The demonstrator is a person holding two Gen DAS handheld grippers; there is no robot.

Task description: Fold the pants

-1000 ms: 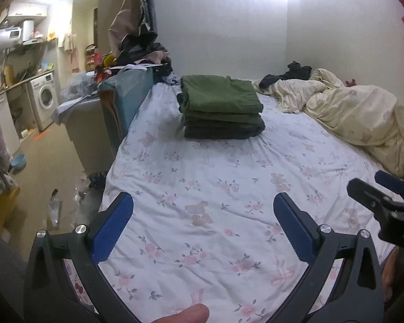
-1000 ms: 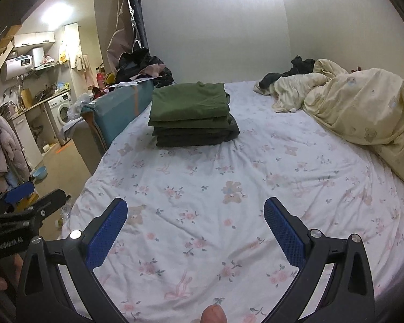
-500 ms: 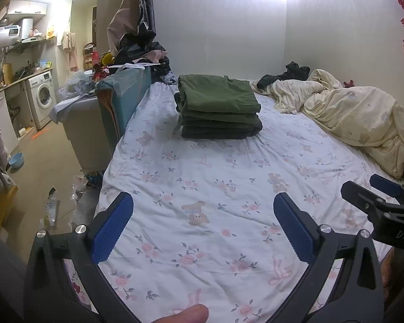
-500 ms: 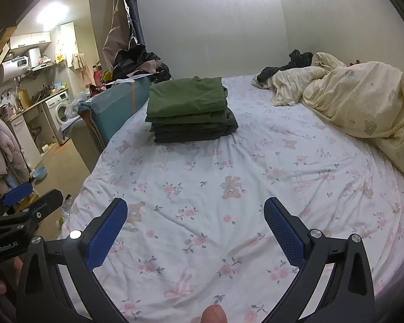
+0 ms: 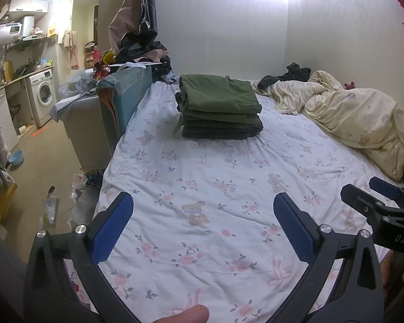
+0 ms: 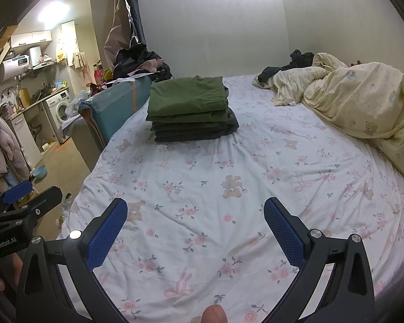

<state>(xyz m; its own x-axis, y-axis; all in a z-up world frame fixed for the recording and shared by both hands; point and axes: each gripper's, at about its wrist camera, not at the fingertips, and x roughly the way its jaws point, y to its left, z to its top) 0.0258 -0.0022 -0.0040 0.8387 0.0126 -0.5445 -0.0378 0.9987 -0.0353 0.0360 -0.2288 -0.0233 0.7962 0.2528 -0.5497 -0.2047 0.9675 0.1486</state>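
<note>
A stack of folded pants (image 5: pixel 219 107), green on top and dark below, sits on the far left part of the bed; it also shows in the right wrist view (image 6: pixel 192 109). My left gripper (image 5: pixel 202 223) is open and empty, held over the near part of the floral sheet (image 5: pixel 202 177), well short of the stack. My right gripper (image 6: pixel 196 226) is open and empty too, over the near sheet (image 6: pixel 229 167). The right gripper shows at the right edge of the left wrist view (image 5: pixel 377 204). The left gripper shows at the left edge of the right wrist view (image 6: pixel 24 202).
A crumpled cream duvet (image 5: pixel 358 118) and dark clothes (image 5: pixel 296 72) lie along the bed's right and far side. A teal-covered piece of furniture (image 5: pixel 124 91) with heaped clothes stands at the bed's left. Beyond it are the floor, a blue bowl (image 5: pixel 16 157) and a washing machine (image 5: pixel 41 94).
Both grippers have drawn back and risen slightly, so the stack looks a little farther off. Both stay open and empty.
</note>
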